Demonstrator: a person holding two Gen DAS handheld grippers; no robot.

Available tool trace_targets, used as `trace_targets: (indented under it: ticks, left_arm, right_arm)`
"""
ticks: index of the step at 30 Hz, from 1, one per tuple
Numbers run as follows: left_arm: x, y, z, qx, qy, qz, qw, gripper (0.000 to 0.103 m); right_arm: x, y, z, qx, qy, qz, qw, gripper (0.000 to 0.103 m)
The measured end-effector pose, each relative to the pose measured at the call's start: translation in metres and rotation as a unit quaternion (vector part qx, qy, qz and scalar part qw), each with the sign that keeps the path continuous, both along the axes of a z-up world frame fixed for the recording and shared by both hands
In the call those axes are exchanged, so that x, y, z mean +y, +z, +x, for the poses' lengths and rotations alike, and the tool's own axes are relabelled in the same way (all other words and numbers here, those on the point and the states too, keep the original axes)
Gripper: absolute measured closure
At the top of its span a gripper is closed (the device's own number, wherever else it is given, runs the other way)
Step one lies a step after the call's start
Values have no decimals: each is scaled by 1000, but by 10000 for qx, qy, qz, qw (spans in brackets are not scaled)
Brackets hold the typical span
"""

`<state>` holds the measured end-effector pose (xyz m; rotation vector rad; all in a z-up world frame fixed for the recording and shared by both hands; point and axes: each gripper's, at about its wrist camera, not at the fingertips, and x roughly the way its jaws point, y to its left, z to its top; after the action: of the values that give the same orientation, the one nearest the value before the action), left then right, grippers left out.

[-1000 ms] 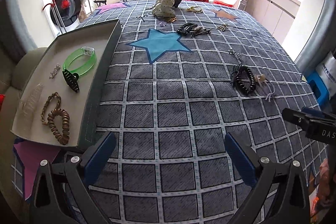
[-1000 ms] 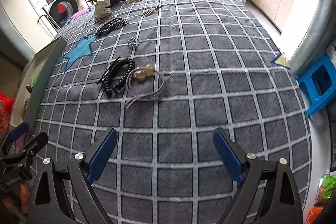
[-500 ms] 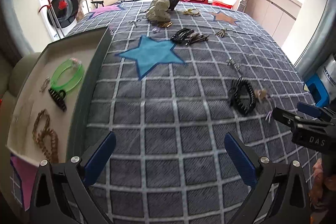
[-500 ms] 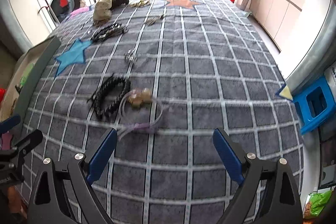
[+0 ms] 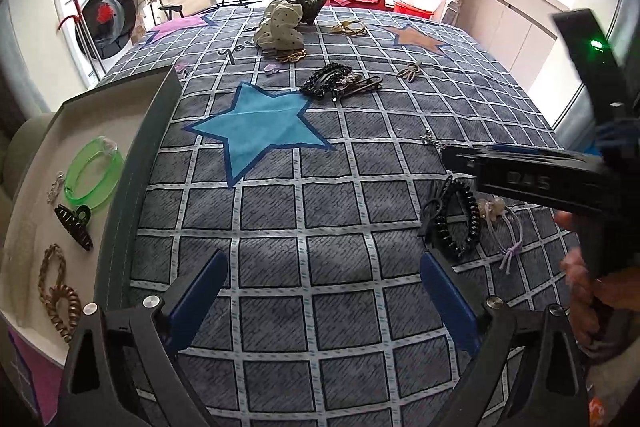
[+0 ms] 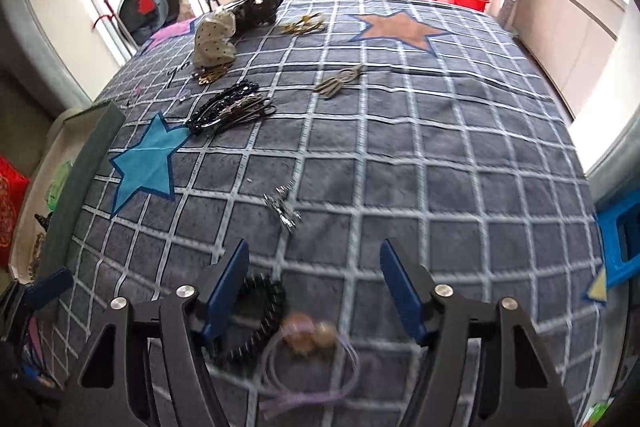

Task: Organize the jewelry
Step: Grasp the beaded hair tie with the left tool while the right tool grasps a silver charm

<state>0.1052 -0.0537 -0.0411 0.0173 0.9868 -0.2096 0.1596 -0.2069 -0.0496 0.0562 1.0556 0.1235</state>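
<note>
The purple hair tie (image 6: 310, 359) lies on the checked blanket (image 6: 400, 167) beside the black coil tie (image 6: 260, 315) — between the right gripper's (image 6: 314, 287) open jaws. Left gripper (image 5: 320, 291) — open, empty — hovers near the tray (image 5: 132, 187).

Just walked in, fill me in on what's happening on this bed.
A person holding two grippers is sorting hair accessories and jewelry off a checked bedspread into a tray. The right gripper, open, hangs over the purple hair tie and black spiral hair tie, gripping nothing. The left gripper is open and empty. The tray already holds a green bangle, a black claw clip and brown ties.
</note>
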Motion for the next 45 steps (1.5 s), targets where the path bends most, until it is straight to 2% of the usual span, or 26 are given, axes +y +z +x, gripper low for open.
trace_targets:
  ticks: [3, 4, 5, 8, 10, 12, 16, 17, 19, 27, 37, 39, 45]
  left_arm:
    - [0, -2, 2, 11, -26, -8, 10000, 5]
    - [-1, -2, 2, 11, -56, -21, 10000, 9]
    - [-2, -2, 2, 14, -90, -32, 10000, 19]
    - [-9, -5, 5, 89, -217, -28, 9997, 19]
    - [-15, -5, 6, 85, -303, -32, 9995, 19]
    - [-25, -4, 8, 67, -444, -39, 9990, 19]
    - [-42, -5, 13, 78, -683, -44, 9976, 19]
    - [-47, -7, 16, 102, -751, -40, 9971, 26]
    - [-54, -12, 20, 171, -809, 11, 9966, 30]
    - [-51, -16, 22, 90, -718, 197, 9972, 30]
    - [-33, -15, 28, 84, -411, 227, 9989, 30]
    - [-35, -11, 24, 65, -505, 155, 9986, 30]
    - [-73, 3, 4, -66, -1295, -28, 9915, 30]
  right_arm:
    - [12, -6, 9, 40, 165, -215, 9996, 44]
    - [15, -7, 11, 10, 190, -334, 9993, 44]
    - [19, -8, 12, -21, 230, -482, 9986, 47]
    - [21, -8, 14, -77, 287, -563, 9980, 55]
    - [21, -8, 14, -118, 283, -578, 9979, 67]
    - [17, -7, 13, -131, 245, -557, 9981, 88]
    - [4, -8, 11, -173, 55, -472, 9987, 88]
    - [0, -8, 9, -187, -19, -449, 9988, 88]
    - [-12, -7, 6, -194, -178, -380, 9989, 88]
    - [-52, -6, -18, -120, -560, 99, 9983, 88]
    - [-66, 2, -42, -178, -698, 417, 9965, 88]
    - [-67, 5, -47, -217, -700, 452, 9963, 88]
    - [-72, 11, -66, -281, -696, 488, 9960, 88]
